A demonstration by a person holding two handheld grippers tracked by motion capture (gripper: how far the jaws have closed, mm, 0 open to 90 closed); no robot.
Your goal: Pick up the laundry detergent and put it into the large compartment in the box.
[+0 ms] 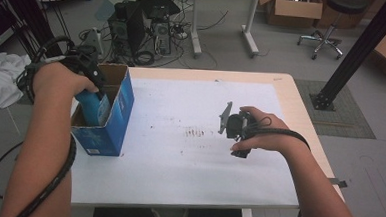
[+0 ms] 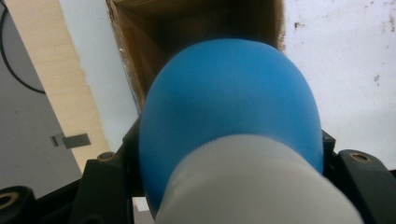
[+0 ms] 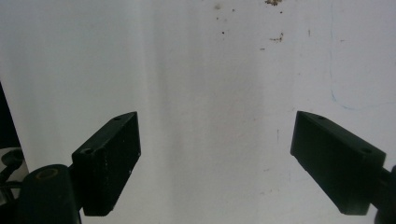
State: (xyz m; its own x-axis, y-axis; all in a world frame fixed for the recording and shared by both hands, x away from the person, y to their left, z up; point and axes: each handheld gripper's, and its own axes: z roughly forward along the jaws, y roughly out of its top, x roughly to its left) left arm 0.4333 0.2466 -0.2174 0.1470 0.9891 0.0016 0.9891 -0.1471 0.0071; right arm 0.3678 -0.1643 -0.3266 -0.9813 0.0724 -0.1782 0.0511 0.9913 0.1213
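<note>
Left gripper (image 1: 93, 86) is over the open top of the blue cardboard box (image 1: 118, 115) at the left of the high view, jaws clamped on a blue bottle (image 1: 95, 107) that hangs partway into the box mouth. The grip looks chosen so the bottle goes in bottom first. In the left gripper view the bottle (image 2: 231, 107) bulges up from between the black jaws at the lower middle of the frame, its pale neck end nearest the camera and its rounded blue body aimed at the brown box interior (image 2: 187, 23) at the top. Right gripper (image 1: 235, 126) sits out at centre right on the white table sheet (image 1: 178, 163), apparently parked clear of the work; in its own view the right gripper (image 3: 215, 163) has its jaws spread wide with nothing between them.
</note>
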